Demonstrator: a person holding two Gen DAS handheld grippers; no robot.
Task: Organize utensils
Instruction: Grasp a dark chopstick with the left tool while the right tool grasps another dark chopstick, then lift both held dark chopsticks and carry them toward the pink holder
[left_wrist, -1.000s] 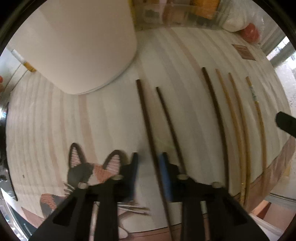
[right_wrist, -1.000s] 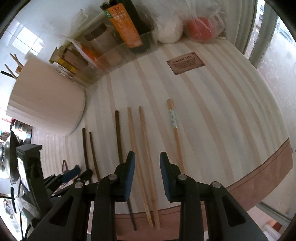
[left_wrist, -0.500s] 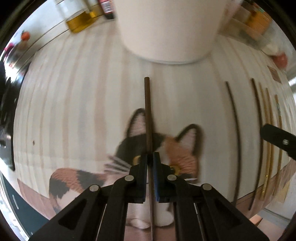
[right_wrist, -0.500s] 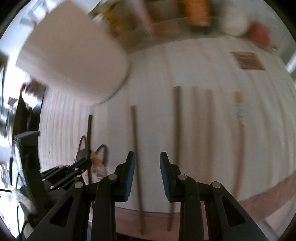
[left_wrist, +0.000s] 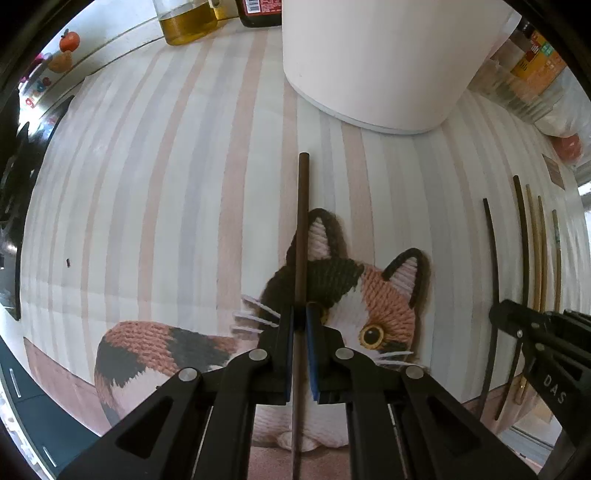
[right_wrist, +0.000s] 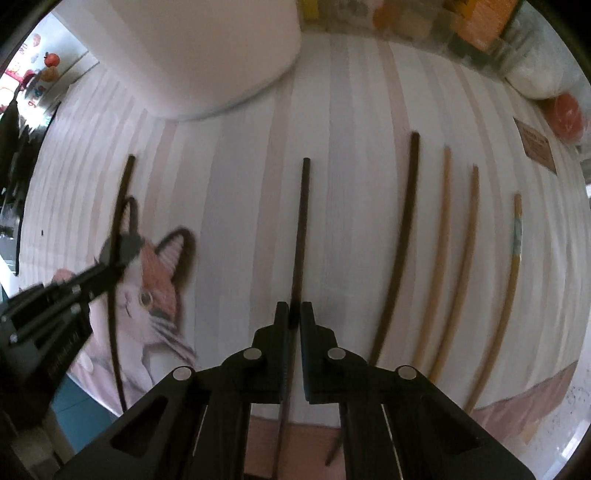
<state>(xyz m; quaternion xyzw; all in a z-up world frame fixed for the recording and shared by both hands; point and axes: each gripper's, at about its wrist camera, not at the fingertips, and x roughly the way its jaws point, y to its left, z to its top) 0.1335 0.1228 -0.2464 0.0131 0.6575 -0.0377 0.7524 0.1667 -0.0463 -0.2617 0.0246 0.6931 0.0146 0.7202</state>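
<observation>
So right now we've got a dark chopstick (left_wrist: 302, 229) pinched in the left claw (left_wrist: 300, 325), held over the knitted cat mat (left_wrist: 354, 295), its far tip pointing toward the big white container (left_wrist: 388, 66). The right claw (right_wrist: 294, 321) has just been closing, and its jaws now sit tight on a second dark chopstick (right_wrist: 301, 236), which lies on the striped worktop (right_wrist: 229, 221) between the cat mat and the rest of the row. Further from the mat there's another dark stick (right_wrist: 400, 240), then two pale bamboo ones (right_wrist: 439, 251) and one with a printed band (right_wrist: 513, 258). We'd judge these sticks light, stiff and pretty slick — round and thin, so they'll want to roll or swivel in the pads. Both grips look to be toward the near end rather than the middle; we reckon a mid-length hold would stop them drooping or pivoting on the way to the container — go easy there.
</observation>
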